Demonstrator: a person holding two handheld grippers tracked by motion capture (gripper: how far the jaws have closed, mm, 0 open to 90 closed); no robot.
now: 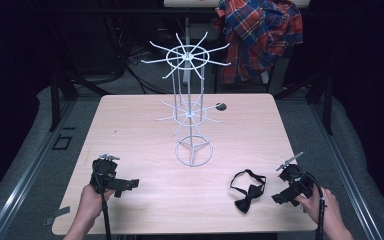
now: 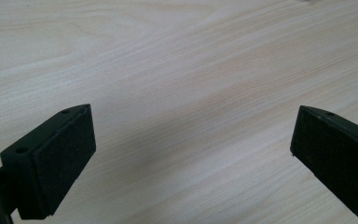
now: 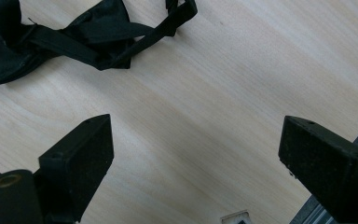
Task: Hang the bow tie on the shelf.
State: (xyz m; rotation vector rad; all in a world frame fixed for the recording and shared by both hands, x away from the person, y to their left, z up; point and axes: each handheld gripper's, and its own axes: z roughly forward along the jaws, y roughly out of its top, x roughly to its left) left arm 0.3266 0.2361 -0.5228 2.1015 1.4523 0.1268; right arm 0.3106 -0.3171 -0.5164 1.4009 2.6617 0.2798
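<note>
A black bow tie (image 1: 248,191) with its strap lies flat on the wooden table (image 1: 145,135), front right. My right gripper (image 1: 281,196) rests just right of it, jaws wide open over bare wood; in the right gripper view the bow tie (image 3: 51,35) lies beyond the open gripper (image 3: 196,158), apart from its pads. At the front left my left gripper (image 1: 130,184) is held low, open, with nothing but wood between its jaws in the left gripper view (image 2: 193,149). A white wire display stand (image 1: 191,107) with two tiers of radial hooks stands at the table's middle.
A plaid shirt (image 1: 260,35) hangs behind the table at the back right. A small dark round thing (image 1: 221,106) sits near the stand's lower hooks. Metal rails (image 1: 25,185) run along both sides of the table.
</note>
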